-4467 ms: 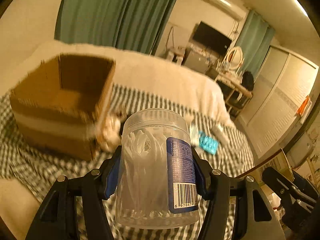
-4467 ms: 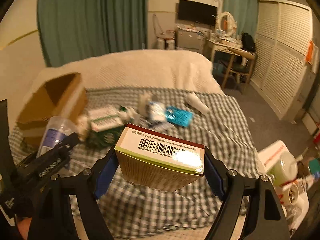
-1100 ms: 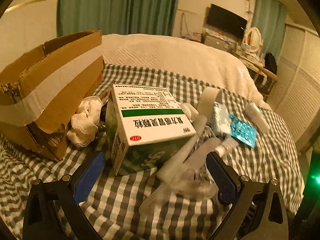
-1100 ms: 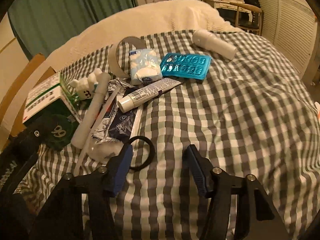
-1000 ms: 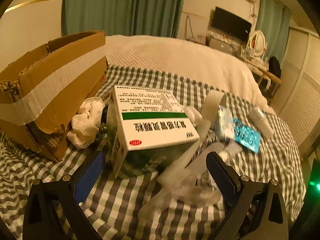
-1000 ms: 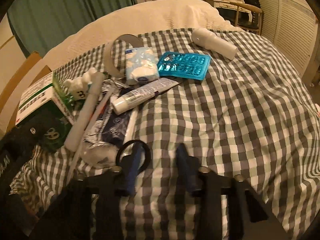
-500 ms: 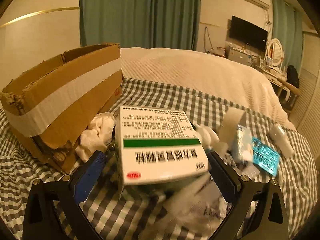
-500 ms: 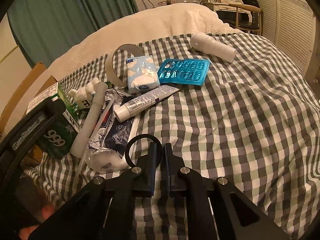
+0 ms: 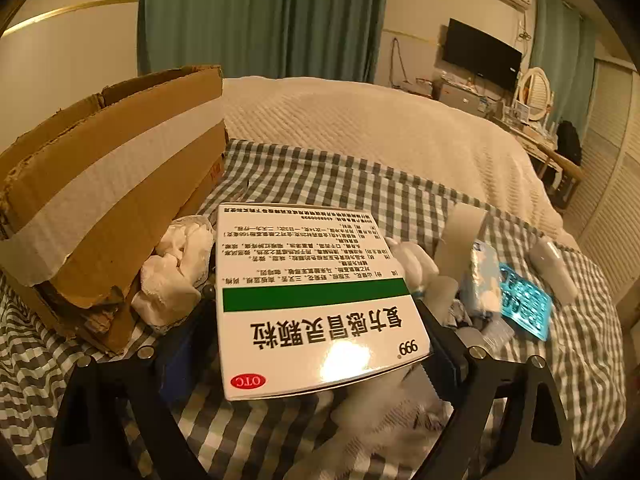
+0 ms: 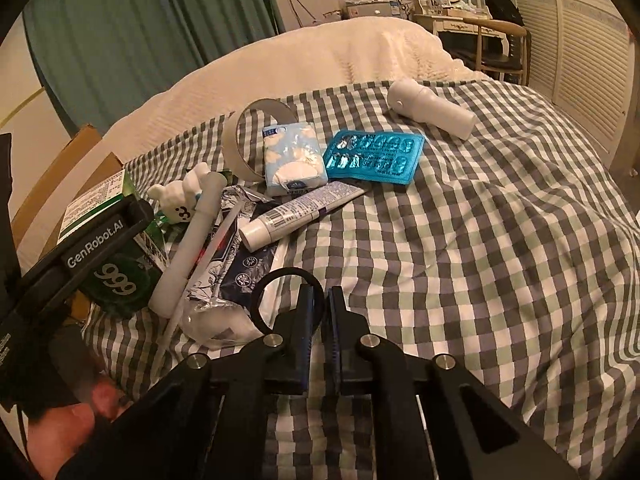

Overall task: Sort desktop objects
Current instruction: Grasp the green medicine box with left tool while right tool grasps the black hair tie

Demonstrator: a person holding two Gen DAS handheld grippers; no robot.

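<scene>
My left gripper is shut on a white and green medicine box and holds it a little above the checked cloth; the box also shows in the right wrist view. My right gripper is shut on a thin black ring at the near edge of the pile. A brown cardboard box stands at the left. The pile holds a white tube, a tissue pack, a teal blister pack, a tape roll and a white figurine.
A white cylinder lies at the far right of the checked cloth. Crumpled white tissue sits against the cardboard box. A cream bedspread lies behind. A long white stick and foil packets lie in the pile.
My left gripper closed on the medicine box and lifted it slightly. My right gripper closed its fingers on the black ring.
</scene>
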